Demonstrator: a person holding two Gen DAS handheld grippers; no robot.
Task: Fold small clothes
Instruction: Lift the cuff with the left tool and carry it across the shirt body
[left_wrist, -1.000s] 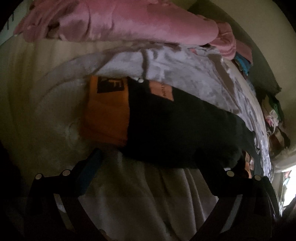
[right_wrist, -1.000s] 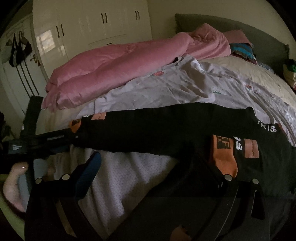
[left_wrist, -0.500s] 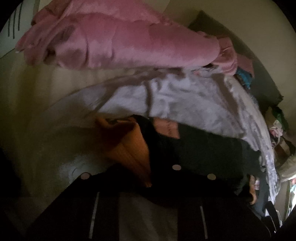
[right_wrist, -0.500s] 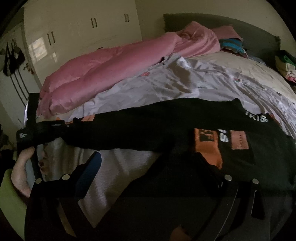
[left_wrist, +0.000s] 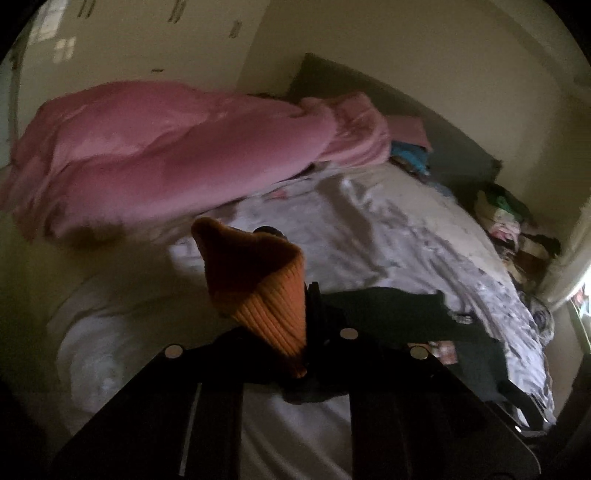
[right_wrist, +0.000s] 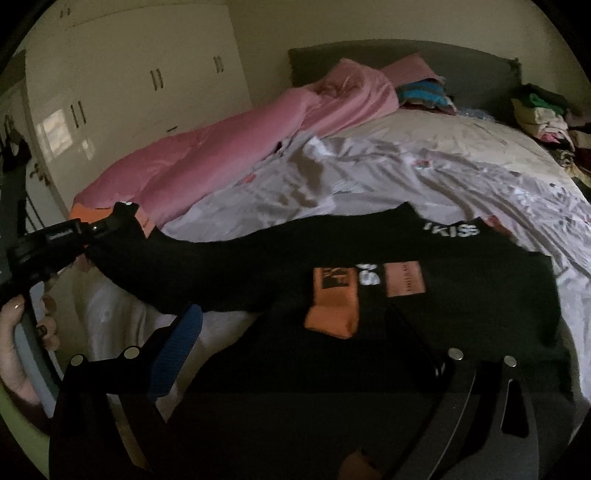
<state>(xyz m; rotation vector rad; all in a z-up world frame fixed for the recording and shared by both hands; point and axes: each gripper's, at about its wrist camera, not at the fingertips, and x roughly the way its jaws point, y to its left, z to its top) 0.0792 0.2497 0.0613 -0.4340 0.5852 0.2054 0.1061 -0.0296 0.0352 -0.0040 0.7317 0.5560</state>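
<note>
Gripping the orange cuff (left_wrist: 258, 295) of the black sweatshirt (left_wrist: 424, 317), the left gripper (left_wrist: 306, 314) holds it raised above the bed (left_wrist: 388, 229). Right wrist view: right gripper (right_wrist: 314, 343) jaws spread, pads clear of the sweatshirt lying across the bed.

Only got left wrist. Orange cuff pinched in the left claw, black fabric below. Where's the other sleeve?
Observer: Right wrist view shows the other cuff folded in, lying on the chest of the black top.
Operator: Right claw on anything?
Observer: No. The right claw is open above the near edge of the top, with its blue pad touching nothing.
Operator: Is the held sleeve flat or lifted?
Observer: Lifted. The left claw holds the held cuff above the sheet, and the sleeve slopes from there down to the top.
</note>
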